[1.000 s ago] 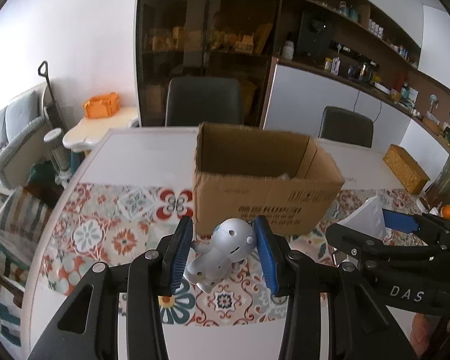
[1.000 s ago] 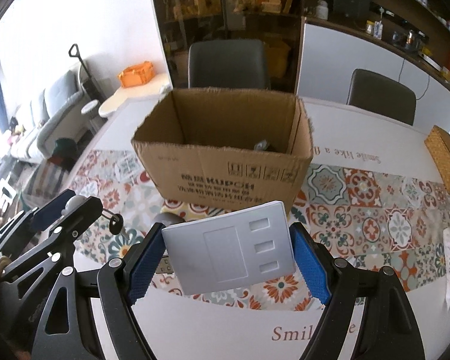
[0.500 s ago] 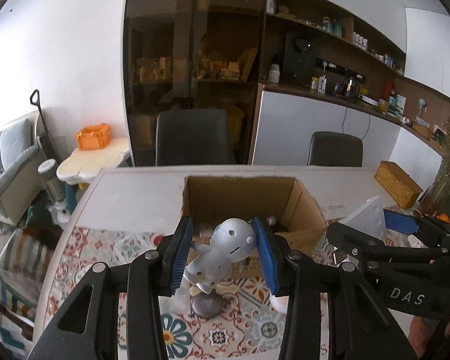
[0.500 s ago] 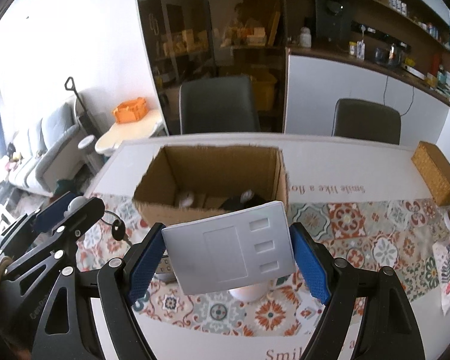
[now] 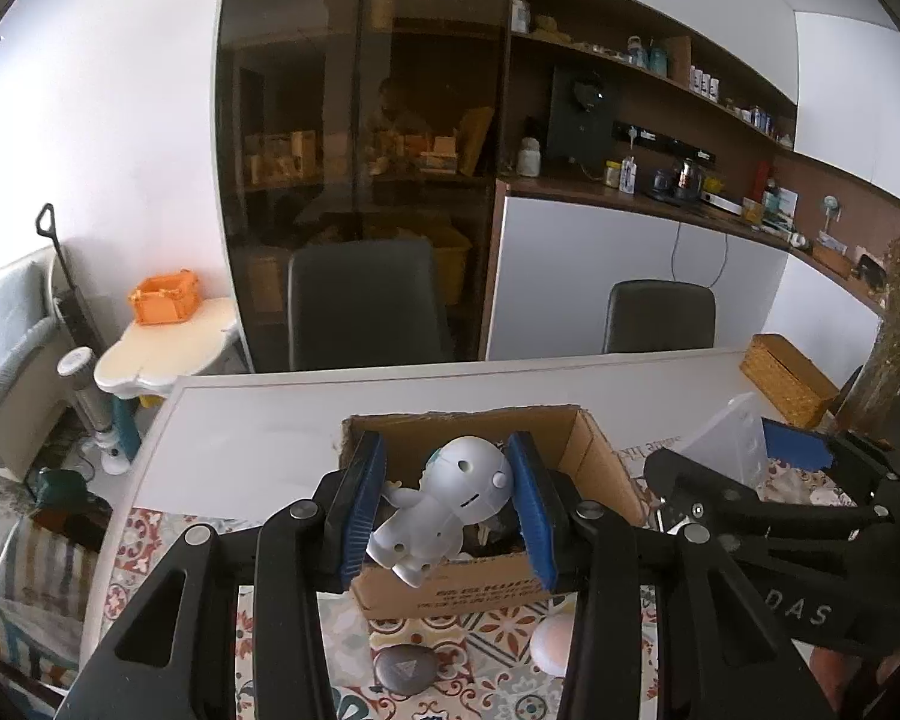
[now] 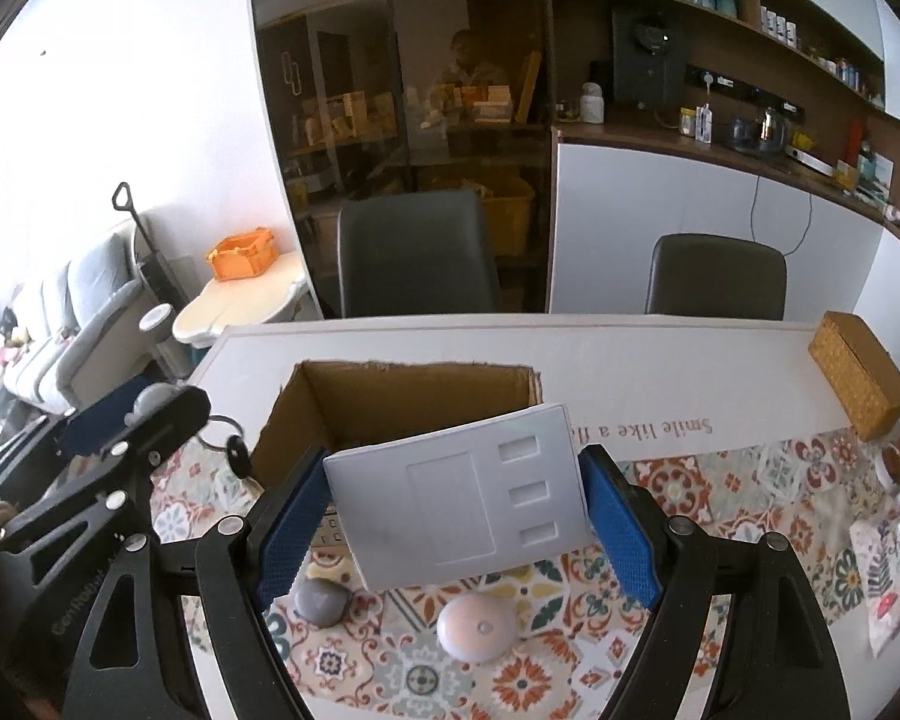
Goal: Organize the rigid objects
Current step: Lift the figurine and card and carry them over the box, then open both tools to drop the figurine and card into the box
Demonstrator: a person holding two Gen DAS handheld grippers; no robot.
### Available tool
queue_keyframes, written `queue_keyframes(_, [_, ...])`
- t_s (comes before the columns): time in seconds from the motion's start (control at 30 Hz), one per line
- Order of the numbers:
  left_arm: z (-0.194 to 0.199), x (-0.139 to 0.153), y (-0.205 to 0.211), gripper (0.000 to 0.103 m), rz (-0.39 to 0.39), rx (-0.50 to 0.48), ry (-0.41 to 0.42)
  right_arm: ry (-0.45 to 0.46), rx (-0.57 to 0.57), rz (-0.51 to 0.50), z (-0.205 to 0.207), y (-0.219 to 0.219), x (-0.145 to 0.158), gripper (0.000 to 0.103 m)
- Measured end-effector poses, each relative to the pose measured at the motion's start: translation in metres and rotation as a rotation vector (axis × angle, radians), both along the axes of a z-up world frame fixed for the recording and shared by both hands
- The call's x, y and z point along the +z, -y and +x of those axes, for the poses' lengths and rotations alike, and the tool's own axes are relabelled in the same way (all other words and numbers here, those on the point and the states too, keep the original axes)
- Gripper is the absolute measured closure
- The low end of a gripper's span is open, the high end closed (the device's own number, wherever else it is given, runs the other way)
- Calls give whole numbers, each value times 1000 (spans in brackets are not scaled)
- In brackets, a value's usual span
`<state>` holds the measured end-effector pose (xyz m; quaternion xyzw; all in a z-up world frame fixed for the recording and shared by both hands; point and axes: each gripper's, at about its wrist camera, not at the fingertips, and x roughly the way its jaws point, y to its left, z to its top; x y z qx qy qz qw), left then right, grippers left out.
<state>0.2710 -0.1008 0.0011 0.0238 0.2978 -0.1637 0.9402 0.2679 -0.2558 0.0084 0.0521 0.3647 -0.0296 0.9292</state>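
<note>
— Both grippers have risen since a second ago: we looked at the front wall of the cardboard box [image 6: 390, 414] then, and now we look down over its near rim into the open top.

— Do we keep our loads?

— Yes. Our left gripper [image 5: 447, 510] is clamped on the white robot figurine [image 5: 444, 507], blue pads pressing its round head on one side and its arm and body on the other. It hangs tilted, head up to the right, feet down to the left, in front of the box's near wall and opening.

— And the right?

— Our right gripper [image 6: 456, 516] is closed on the grey plastic tray [image 6: 459, 501], a flat panel with one large recess and three small ones. The pads hold its two short edges; it leans a little, its upper right corner highest, and it covers the box's near right corner from that camera.

— What lies on the table [image 6: 660, 360]?

— Under the tray, on the patterned tablecloth [image 6: 720, 492], we see a dark grey pebble-shaped object [image 6: 321, 600] and, just right of it, a pale round disc [image 6: 480, 630]. Both rest in front of the box, apart from each other. A woven basket box [image 6: 858, 381] sits at the far right edge, well apart from the cardboard box.

— Anything inside the box?

— Some dark and pale items at the bottom, too hidden behind the figurine to name.
</note>
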Motion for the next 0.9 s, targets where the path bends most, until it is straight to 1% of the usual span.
queue_keyframes(0.1, [7, 0, 4, 61, 22, -7, 8, -11, -8, -8, 12, 3, 2, 21])
queue_keyframes(0.17, [16, 0, 7, 61, 20, -16, -8, -18, -12, -10, 20, 4, 2, 21])
queue_keyframes(0.27, [26, -1, 9, 61, 37, -18, -7, -34, -17, 0, 31, 7, 0, 21])
queue_keyframes(0.37, [38, -4, 11, 61, 37, -25, -34, -54, -28, 8, 44, 11, -6, 21])
queue_keyframes(0.53, [56, -14, 15, 61, 60, -14, -84, -87, -46, 7, 59, 15, -15, 21])
queue_keyframes(0.7, [74, -27, 19, 61, 70, -13, -162, -115, -51, 13, 68, 16, -24, 21])
queue_keyframes(0.9, [86, -41, 21, 60, 75, -18, -224, -150, -52, 16, 77, 18, -33, 21])
